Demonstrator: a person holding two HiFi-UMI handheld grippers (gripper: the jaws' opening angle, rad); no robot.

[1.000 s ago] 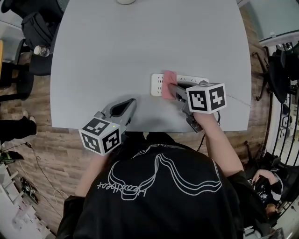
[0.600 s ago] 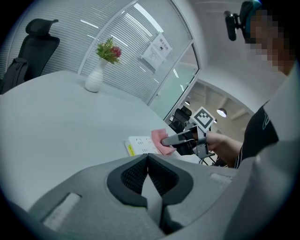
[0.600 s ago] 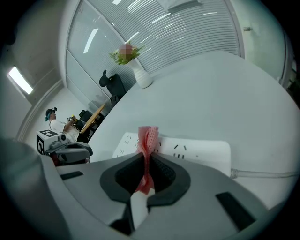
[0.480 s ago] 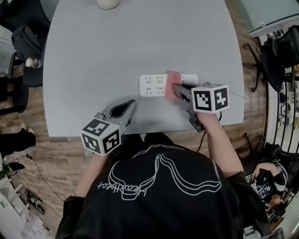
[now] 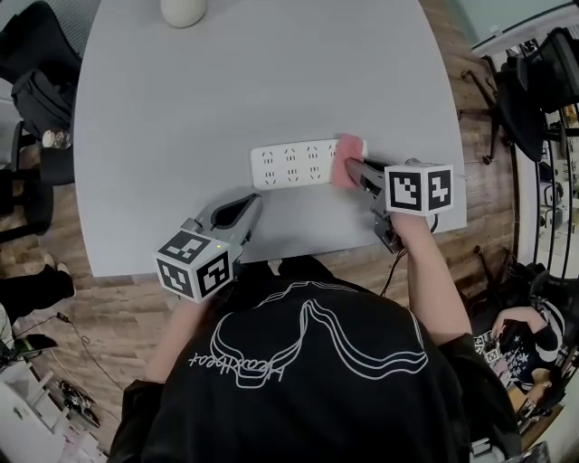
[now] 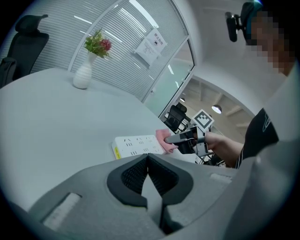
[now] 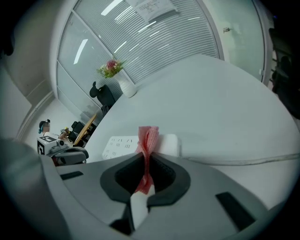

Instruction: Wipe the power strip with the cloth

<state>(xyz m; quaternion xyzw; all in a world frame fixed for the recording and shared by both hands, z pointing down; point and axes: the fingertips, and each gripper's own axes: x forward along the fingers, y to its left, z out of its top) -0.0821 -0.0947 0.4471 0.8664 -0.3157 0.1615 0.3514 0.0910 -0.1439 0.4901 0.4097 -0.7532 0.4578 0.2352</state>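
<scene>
Slid right, cloth now covers one end of power strip; vase well apart

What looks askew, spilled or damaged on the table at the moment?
Nothing stands out. The power strip lies flat on the table, the cloth pinched in the right tongs rests on its right end, and the left tongs sit shut and empty near the table's edge.

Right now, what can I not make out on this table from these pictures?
- Right end of the power strip: head view, covered by the cloth and right hand-held gripper.
- Print on its yellow label: left gripper view, too small.
- The vase: head view, cut off by the top edge.
</scene>
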